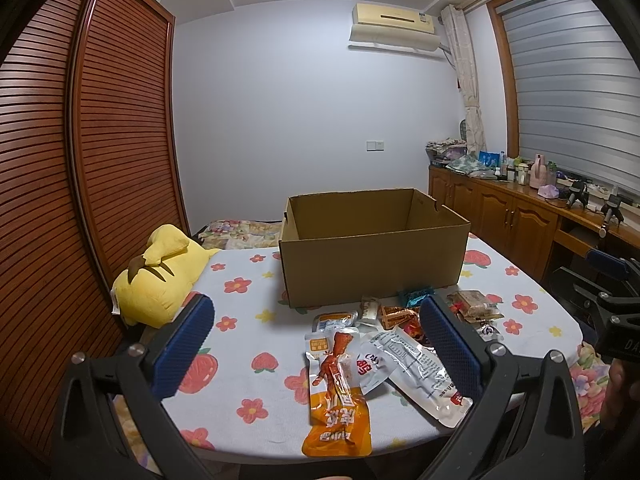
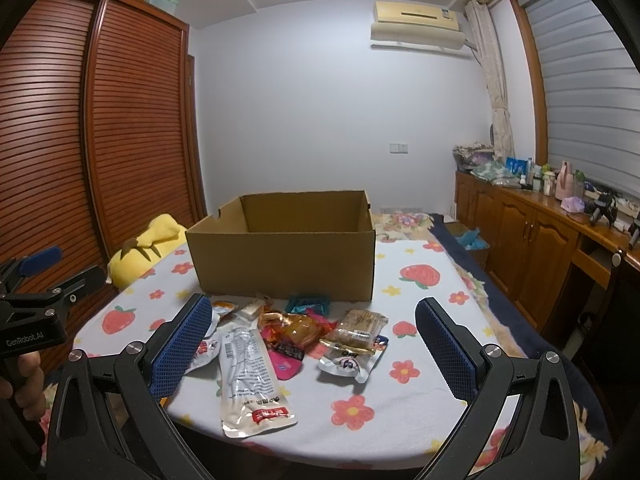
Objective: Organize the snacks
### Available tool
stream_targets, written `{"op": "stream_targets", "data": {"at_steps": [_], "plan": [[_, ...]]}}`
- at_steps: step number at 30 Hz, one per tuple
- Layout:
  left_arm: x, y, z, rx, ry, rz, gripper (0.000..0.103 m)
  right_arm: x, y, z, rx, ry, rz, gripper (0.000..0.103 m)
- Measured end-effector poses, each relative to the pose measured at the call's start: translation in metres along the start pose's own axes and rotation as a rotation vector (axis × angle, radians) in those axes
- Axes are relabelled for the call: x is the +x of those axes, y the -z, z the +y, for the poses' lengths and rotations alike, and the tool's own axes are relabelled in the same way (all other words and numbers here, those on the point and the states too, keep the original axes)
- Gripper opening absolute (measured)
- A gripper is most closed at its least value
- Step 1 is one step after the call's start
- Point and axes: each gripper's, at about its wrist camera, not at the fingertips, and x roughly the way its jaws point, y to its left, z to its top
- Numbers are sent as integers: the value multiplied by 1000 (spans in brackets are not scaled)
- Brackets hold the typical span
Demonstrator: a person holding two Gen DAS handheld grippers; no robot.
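Both tongs stand wide apart and grip nothing, their blue pads ribbed and grainy. The left tongs (image 1: 316,344) hang over a glossy orange pouch (image 1: 336,396) lying near the bench's front edge. The right tongs (image 2: 314,340) hover above a long crinkled clear packet (image 2: 252,380) and a heap of shiny foil snacks (image 2: 296,330). All lie on the flower-printed cloth of the bench (image 2: 416,396). Just behind them sits the plain cardboard box (image 2: 284,256), open-topped. A soft yellow plush (image 1: 160,276) lies at the left edge; bare cloth spreads right.
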Motion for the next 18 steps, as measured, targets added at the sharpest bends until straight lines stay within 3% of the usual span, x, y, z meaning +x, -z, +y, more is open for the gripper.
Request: {"op": "stream_targets", "data": {"at_steps": [18], "plan": [[-1,2,-3,2,14,18,103,0,-3,8,-6,-12,12,103]]}}
